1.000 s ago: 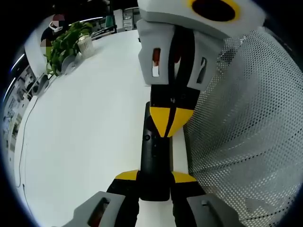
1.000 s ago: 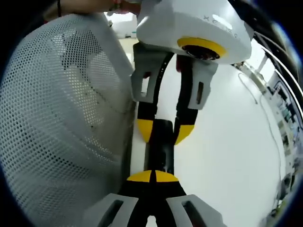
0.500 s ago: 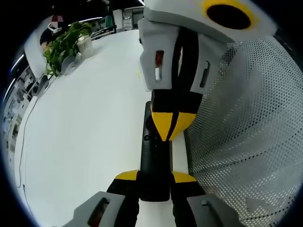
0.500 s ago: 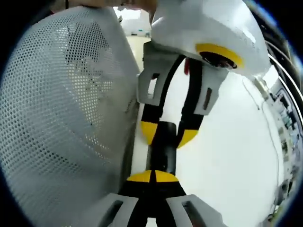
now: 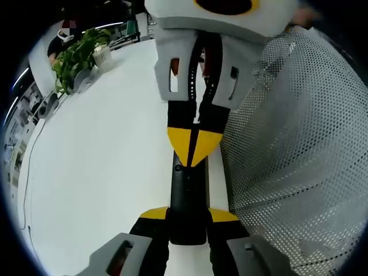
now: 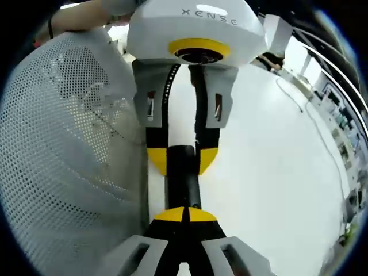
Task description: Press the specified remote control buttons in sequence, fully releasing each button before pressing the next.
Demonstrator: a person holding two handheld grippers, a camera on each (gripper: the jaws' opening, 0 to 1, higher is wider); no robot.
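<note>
Since half a second ago the right gripper (image 5: 192, 146), jaws pressed together, has slid up the remote (image 5: 187, 195) in the left gripper view, tip now near its upper end, so I judge it is moving between buttons or landing on the next one. Left gripper (image 6: 183, 156) is clamped on the remote (image 6: 183, 178) at center frame, holding the slim matte black bar steady over the smooth white table (image 5: 103, 149). Stiff perforated white mesh basket (image 5: 287, 144) curves just beside it at frame right; leafy plant (image 5: 77, 54) upper left.

Office or lab — long white table (image 5: 103, 149), potted plant (image 5: 77, 54), shelving behind.
</note>
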